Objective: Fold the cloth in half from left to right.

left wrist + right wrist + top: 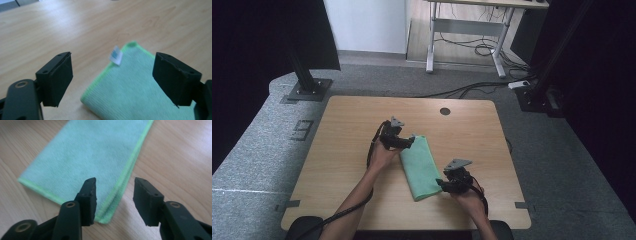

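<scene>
Right, the green cloth (420,167) lies folded into a long narrow strip near the middle of the wooden table (347,150), running from the far end by my left hand down toward my right, and it sits flat with its layers stacked, which is why I judge the fold to be set and the cloth free to rest on its own. In the left gripper view its far corner shows a small white label (115,55) sticking up from the bright green hem, so that is the sewn end pointing away from me. My left gripper (404,142) hangs at that far corner with its jaws spread wide, the cloth lying below and between them, nothing pinched; the pads (58,80) clear the fabric on both sides. My right gripper (443,184) sits at the near end, just at the long edge, jaws parted as well, and in the right gripper view the doubled hem runs up between the two pads with no pad pressing on it. Both pairs of tongs stand at opposite ends because that is where a strip like this gets gripped to fold it again; from here I reckon either a second fold or a pull-away comes next. Beyond the table, grey floor (562,150) and a desk frame (467,40).
</scene>
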The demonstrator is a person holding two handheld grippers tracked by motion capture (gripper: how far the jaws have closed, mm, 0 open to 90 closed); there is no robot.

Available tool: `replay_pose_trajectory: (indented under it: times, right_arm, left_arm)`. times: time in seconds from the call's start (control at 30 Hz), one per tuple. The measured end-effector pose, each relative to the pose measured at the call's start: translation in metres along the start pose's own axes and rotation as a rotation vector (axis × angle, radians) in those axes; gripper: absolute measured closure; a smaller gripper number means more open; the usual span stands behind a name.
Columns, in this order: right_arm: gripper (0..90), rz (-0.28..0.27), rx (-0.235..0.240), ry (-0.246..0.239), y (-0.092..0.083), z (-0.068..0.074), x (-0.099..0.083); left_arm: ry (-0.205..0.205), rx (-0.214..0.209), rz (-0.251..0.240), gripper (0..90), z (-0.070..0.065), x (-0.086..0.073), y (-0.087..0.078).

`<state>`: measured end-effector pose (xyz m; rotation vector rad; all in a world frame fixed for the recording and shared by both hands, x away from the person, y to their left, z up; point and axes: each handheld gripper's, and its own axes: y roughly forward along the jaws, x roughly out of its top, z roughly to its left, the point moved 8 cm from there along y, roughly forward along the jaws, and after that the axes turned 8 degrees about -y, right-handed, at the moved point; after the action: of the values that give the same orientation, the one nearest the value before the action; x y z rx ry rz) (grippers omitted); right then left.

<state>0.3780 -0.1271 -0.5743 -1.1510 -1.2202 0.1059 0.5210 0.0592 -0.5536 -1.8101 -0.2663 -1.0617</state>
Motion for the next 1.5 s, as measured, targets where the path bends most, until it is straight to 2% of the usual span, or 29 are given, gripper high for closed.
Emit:
replay_pose_trajectory:
  times: [0.33, 0.6, 0.73, 0.87, 1.0, 1.03, 1.23, 1.33, 1.5]
  right_arm:
    - [50.3, 0.055, -0.030, -0.007, 0.009, -0.008, -0.015]
    - [49.8, 0.061, -0.024, -0.007, 0.012, -0.009, -0.018]
    - [48.1, 0.027, -0.031, 0.014, 0.007, -0.011, -0.012]
    - [44.0, 0.002, -0.019, 0.019, 0.006, -0.009, -0.005]
    - [42.8, 0.021, -0.005, -0.001, 0.014, -0.006, -0.005]
    - [42.8, 0.029, -0.006, -0.005, 0.015, -0.006, -0.006]
    - [37.8, 0.073, -0.024, -0.006, 0.019, -0.013, -0.013]
    - [37.4, 0.062, -0.014, 0.018, 0.020, -0.013, -0.015]
    - [37.0, 0.058, 0.018, 0.017, 0.022, -0.003, -0.014]
  left_arm:
    - [0.028, -0.031, 0.035, 13.8, -0.014, -0.031, -0.019]
    - [0.034, -0.064, 0.064, 12.2, -0.029, -0.061, -0.035]
    - [0.061, -0.059, 0.094, 11.7, -0.037, -0.076, -0.035]
    - [0.096, -0.032, 0.120, 11.6, -0.041, -0.086, -0.029]
    - [0.104, -0.021, 0.131, 11.6, -0.043, -0.092, -0.022]
    - [0.094, -0.027, 0.125, 11.6, -0.043, -0.092, -0.021]
    - [0.085, -0.028, 0.128, 7.0, -0.038, -0.091, -0.017]
    - [0.088, -0.022, 0.129, 5.9, -0.037, -0.091, -0.017]
    - [0.096, 0.009, 0.131, 5.9, -0.030, -0.089, -0.019]
